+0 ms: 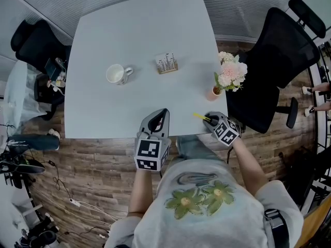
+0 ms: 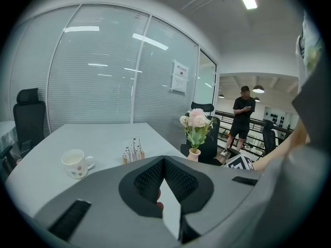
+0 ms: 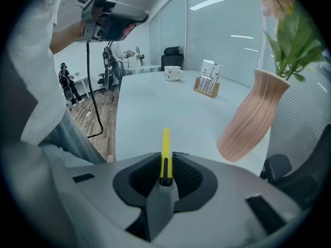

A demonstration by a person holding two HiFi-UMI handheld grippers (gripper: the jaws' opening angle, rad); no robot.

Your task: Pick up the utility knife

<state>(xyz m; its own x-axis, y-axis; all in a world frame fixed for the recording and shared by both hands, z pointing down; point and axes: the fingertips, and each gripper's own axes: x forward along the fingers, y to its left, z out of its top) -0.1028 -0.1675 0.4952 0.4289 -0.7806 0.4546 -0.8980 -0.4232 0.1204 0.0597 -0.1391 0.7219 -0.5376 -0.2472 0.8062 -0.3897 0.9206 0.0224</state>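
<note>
Right gripper (image 1: 209, 119) tips steeply down at the table's (image 1: 129, 40) near edge, jaws clamped on the yellow utility knife (image 3: 165, 148); left gripper (image 1: 161, 115) alongside, jaws together.

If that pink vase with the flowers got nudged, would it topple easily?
Probably fairly easily. The vase is slim and carries a bushy bouquet spreading wider than itself, so it looks top-heavy. It stands close to the right edge of the table, so a tip might send it off. Its ribbed surface looks rigid, perhaps ceramic, so likely breakable.
</note>
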